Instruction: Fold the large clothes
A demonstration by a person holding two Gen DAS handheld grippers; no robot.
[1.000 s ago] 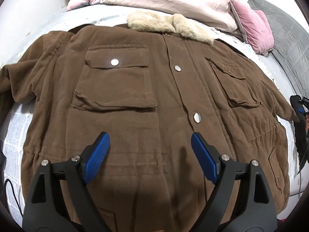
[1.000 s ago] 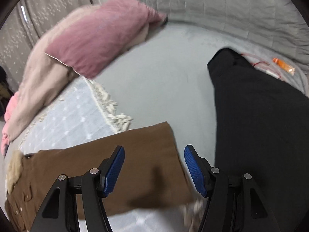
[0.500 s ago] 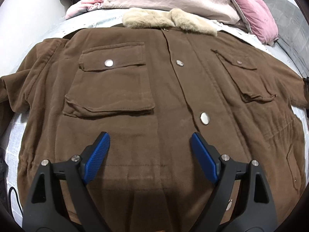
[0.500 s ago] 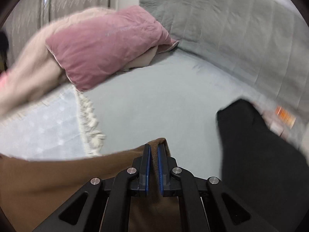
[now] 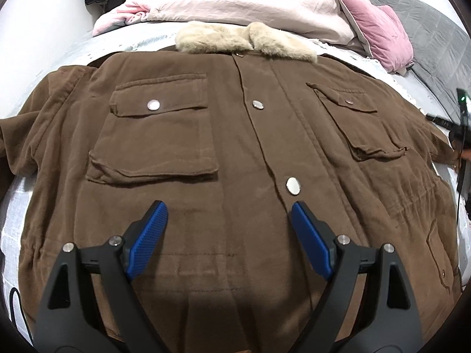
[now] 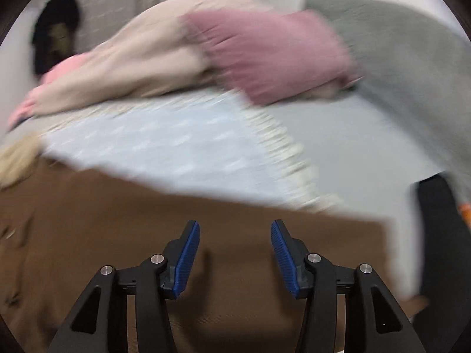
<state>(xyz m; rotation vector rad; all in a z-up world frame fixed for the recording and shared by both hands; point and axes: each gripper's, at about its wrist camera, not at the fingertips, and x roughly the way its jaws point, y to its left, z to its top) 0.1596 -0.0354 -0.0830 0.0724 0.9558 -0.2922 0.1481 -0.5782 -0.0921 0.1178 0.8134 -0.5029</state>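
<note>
A large brown jacket [image 5: 235, 153] with a beige fur collar [image 5: 244, 41] lies front up and spread flat on the bed. My left gripper [image 5: 228, 214] is open and empty, hovering over the jacket's lower middle. In the blurred right wrist view my right gripper [image 6: 235, 235] is open and empty above the jacket's right sleeve [image 6: 235, 214], which lies flat with its cuff toward the right.
A pink-beige duvet [image 5: 250, 3] and a pink pillow [image 5: 379, 32] lie at the head of the bed. A grey quilted headboard [image 6: 412, 58] is at the right. A black garment [image 6: 441, 250] lies right of the sleeve. The bedcover [image 6: 176, 153] is pale blue.
My right gripper was shut on the sleeve end half a second ago; now it is open and has swung left over the sleeve. The left gripper has drifted back slightly.
</note>
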